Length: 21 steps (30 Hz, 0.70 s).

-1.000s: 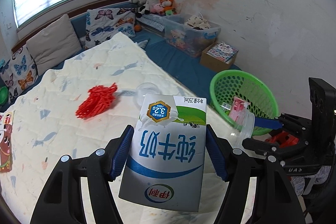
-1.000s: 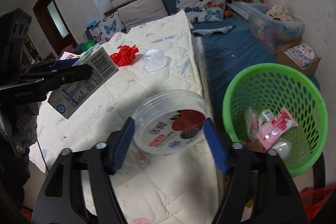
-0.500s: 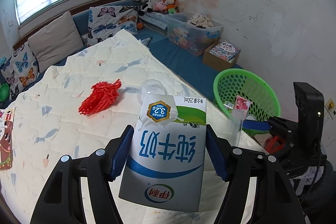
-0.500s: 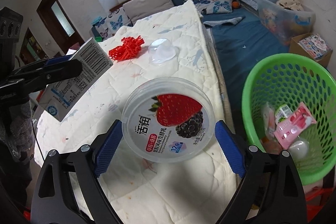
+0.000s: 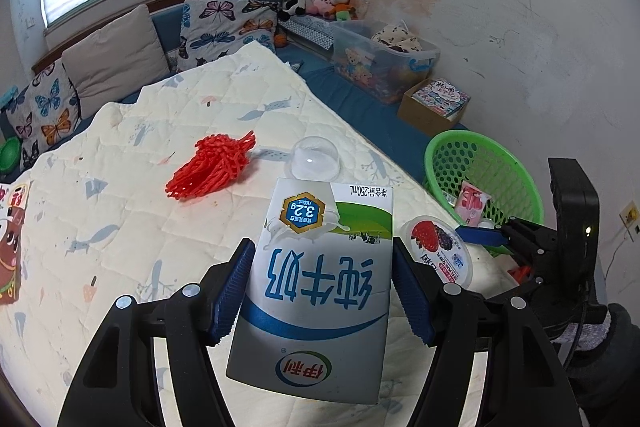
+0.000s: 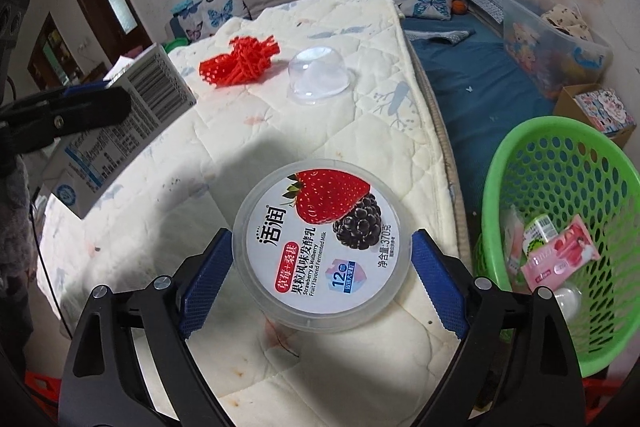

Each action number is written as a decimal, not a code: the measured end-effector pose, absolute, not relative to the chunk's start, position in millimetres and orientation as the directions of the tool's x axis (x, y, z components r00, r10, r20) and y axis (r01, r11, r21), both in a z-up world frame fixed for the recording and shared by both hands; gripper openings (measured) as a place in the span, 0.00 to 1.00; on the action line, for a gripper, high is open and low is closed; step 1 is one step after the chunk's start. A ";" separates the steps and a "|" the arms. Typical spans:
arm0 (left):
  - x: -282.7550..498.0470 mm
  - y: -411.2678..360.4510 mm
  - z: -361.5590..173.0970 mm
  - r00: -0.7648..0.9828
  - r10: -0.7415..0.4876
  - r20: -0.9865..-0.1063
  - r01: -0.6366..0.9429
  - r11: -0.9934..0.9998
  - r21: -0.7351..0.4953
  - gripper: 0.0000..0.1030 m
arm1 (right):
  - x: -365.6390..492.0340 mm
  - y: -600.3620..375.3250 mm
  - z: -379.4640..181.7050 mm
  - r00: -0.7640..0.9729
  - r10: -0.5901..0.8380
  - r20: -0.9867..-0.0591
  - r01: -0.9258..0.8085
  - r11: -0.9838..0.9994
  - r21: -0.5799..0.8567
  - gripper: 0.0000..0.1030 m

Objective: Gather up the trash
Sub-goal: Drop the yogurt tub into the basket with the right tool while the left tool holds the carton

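Note:
My left gripper [image 5: 322, 247] is shut on a white, blue and green milk carton [image 5: 320, 287], held above the quilted bed; the carton [image 6: 120, 131] also shows in the right wrist view. A round yogurt tub [image 6: 320, 239] with a strawberry label lies lid up on the quilt near the bed's edge. My right gripper [image 6: 322, 233] stands wide around it, its pads close beside the rim without visibly pressing. The tub [image 5: 436, 251] sits just right of the carton in the left wrist view. A red foam net [image 6: 240, 61] and a clear plastic dome [image 6: 320, 75] lie farther up the bed.
A green perforated basket [image 6: 560, 167] stands on the floor right of the bed, with a pink packet and small cartons in it. Beyond it are a blue mat, a clear storage box [image 5: 384, 67], a cardboard box, cushions and soft toys by the wall.
The right jaws have spread wider. The yogurt tub went from tilted between the pads to lid up on the quilt. The left gripper still holds the carton.

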State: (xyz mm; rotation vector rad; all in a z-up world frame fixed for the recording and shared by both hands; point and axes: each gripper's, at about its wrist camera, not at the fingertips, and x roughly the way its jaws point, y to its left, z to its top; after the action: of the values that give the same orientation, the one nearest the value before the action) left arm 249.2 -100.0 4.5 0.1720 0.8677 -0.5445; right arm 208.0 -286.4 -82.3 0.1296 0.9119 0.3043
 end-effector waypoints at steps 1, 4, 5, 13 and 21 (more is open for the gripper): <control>249.8 -98.8 3.7 0.519 -0.384 -0.763 0.519 0.852 -0.076 0.63 | 208.2 -285.1 -83.3 0.572 0.308 -0.760 -0.205 0.951 0.231 0.87; 251.1 -96.9 1.6 0.514 -0.384 -0.767 0.513 0.854 -0.084 0.63 | 208.4 -281.6 -85.7 0.577 0.293 -0.762 -0.209 0.955 0.210 0.89; 251.6 -96.1 1.0 0.512 -0.384 -0.768 0.511 0.855 -0.087 0.63 | 208.2 -280.2 -85.6 0.577 0.290 -0.763 -0.213 0.956 0.202 0.89; 252.9 -94.2 0.2 0.508 -0.385 -0.771 0.504 0.858 -0.097 0.63 | 209.0 -266.3 -91.4 0.591 0.225 -0.775 -0.231 0.967 0.104 0.93; 253.5 -96.2 -1.9 0.502 -0.390 -0.772 0.506 0.856 -0.103 0.63 | 204.6 -266.3 -91.1 0.621 0.187 -0.761 -0.223 0.973 0.057 0.88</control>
State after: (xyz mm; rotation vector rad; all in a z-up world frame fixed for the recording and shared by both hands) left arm 253.5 -96.2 -1.9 0.1428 0.8932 -0.5437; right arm 204.6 -266.3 -91.1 -0.0445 0.8694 0.2357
